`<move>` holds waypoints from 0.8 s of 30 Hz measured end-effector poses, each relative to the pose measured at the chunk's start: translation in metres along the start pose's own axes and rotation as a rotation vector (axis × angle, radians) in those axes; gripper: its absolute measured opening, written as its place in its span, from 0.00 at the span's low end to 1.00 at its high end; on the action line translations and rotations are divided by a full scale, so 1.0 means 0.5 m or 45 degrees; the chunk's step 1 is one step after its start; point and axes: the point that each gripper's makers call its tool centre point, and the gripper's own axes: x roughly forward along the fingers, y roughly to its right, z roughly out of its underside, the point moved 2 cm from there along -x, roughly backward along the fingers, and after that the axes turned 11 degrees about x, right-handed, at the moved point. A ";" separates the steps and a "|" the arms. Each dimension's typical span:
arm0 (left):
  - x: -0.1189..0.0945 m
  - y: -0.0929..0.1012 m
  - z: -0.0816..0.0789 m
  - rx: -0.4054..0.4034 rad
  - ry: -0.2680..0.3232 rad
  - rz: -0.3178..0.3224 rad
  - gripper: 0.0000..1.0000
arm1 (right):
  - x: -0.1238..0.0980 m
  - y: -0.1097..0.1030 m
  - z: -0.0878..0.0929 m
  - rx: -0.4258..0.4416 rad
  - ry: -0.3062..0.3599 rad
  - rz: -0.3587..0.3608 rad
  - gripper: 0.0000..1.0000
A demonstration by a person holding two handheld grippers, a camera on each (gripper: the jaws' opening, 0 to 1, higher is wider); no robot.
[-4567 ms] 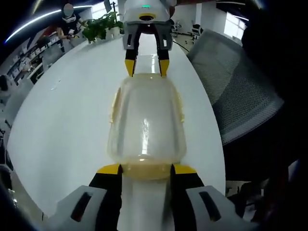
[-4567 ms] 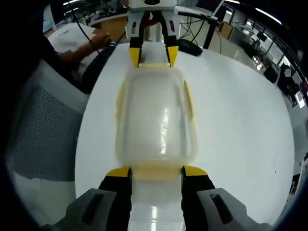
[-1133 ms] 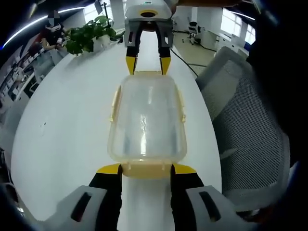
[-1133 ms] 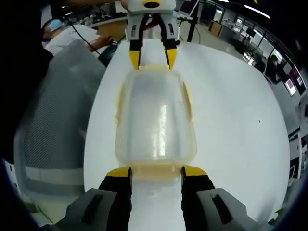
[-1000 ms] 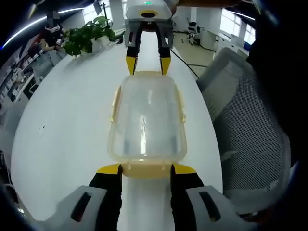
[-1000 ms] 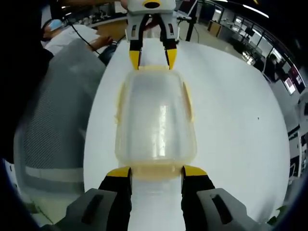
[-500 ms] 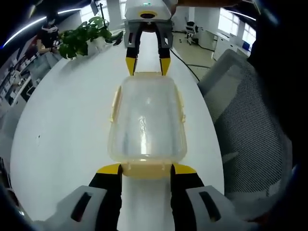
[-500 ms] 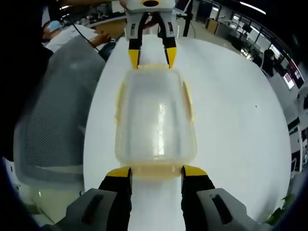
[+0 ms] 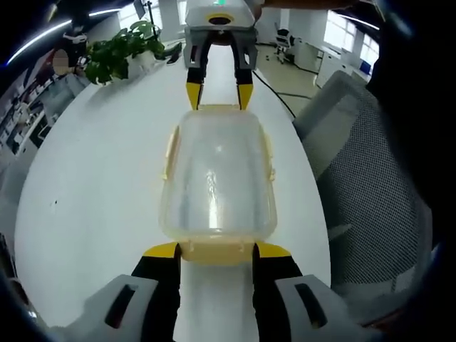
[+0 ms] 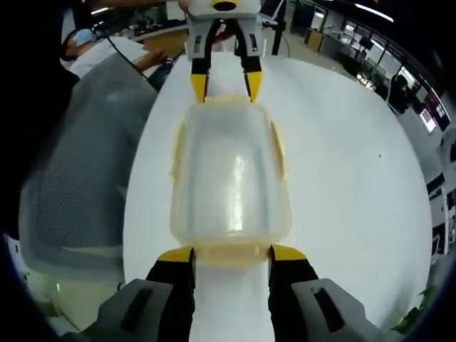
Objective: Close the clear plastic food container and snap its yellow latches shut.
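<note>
clear container point(image 9: 218, 182) | lid on | yellow latches point(image 9: 170, 151) along rim

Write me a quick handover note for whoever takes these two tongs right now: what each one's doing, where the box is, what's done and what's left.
Left tongs: open, tips either side of the near end latch of the food box.
Right tongs: open, tips either side of the opposite end latch.
The two tongs face each other across the box, which sits lengthwise on the white table beside a mesh chair.
Done: the lid is on the box.
Unclear: whether either end latch is snapped; contact can't be judged.
Left: the yellow side latches look flared outward, so likely still to press down.
</note>
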 end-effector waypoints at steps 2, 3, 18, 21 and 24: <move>0.003 0.000 0.001 0.001 0.001 -0.001 0.38 | 0.003 -0.001 0.003 0.010 -0.007 -0.005 0.39; 0.004 0.001 0.001 0.000 0.004 0.001 0.38 | 0.004 -0.001 0.003 0.004 -0.008 -0.005 0.39; 0.011 0.002 0.007 -0.002 0.012 0.011 0.38 | 0.010 -0.002 0.005 0.009 0.008 -0.028 0.40; 0.009 0.003 0.006 0.006 0.016 0.010 0.39 | 0.009 -0.003 0.005 0.005 0.002 -0.036 0.40; 0.007 0.002 0.007 0.027 0.010 0.000 0.39 | 0.009 -0.003 0.009 0.011 -0.014 -0.039 0.40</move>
